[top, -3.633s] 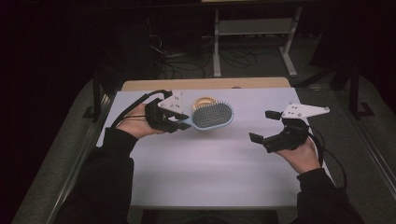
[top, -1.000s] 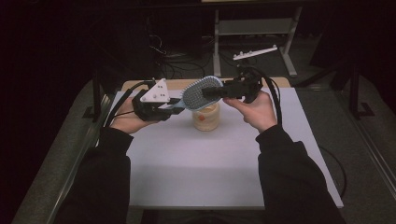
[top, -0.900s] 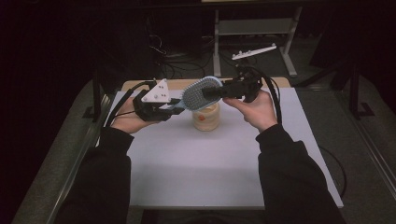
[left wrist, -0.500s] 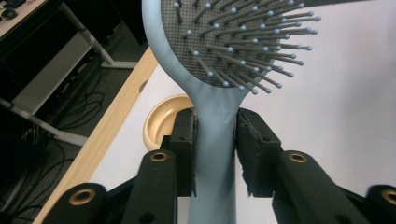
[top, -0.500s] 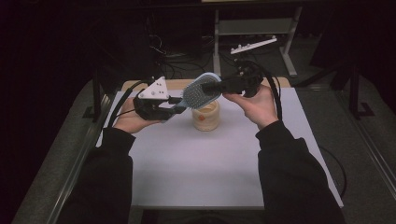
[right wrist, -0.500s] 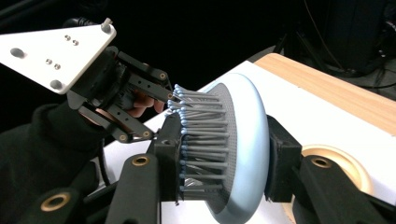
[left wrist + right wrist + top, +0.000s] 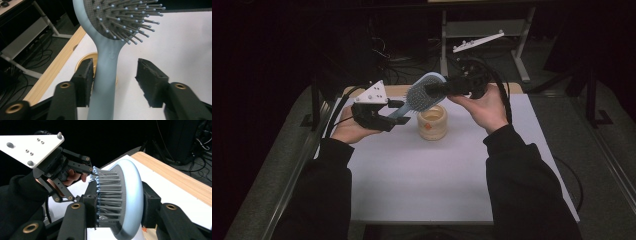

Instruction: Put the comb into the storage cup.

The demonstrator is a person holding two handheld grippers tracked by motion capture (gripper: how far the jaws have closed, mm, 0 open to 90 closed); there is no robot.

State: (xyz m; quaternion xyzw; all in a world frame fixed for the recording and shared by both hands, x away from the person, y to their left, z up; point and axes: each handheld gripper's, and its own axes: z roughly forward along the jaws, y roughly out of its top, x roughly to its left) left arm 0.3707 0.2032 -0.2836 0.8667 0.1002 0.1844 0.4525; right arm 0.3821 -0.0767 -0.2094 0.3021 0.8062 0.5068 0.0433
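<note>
A light blue hairbrush (image 7: 424, 92) is held in the air over the white mat (image 7: 437, 180), bristles facing the person. My right gripper (image 7: 433, 90) is shut on its head; in the right gripper view one jaw presses into the bristles and the other against the smooth back (image 7: 132, 195). My left gripper (image 7: 394, 114) is open around the handle (image 7: 107, 65), which touches one jaw and stands clear of the other. Just below the brush, a small tan cup (image 7: 432, 122) stands on the mat.
A wooden table edge (image 7: 55, 72) runs along the far side of the mat. Behind the table are a metal rack (image 7: 482, 30) and cables on the floor. Dark floor lies to both sides.
3.6 s ago the left gripper alone held the brush low over the cup, with the right gripper far off at the right. Since then the right gripper has shut on the head and lifted it slightly.
</note>
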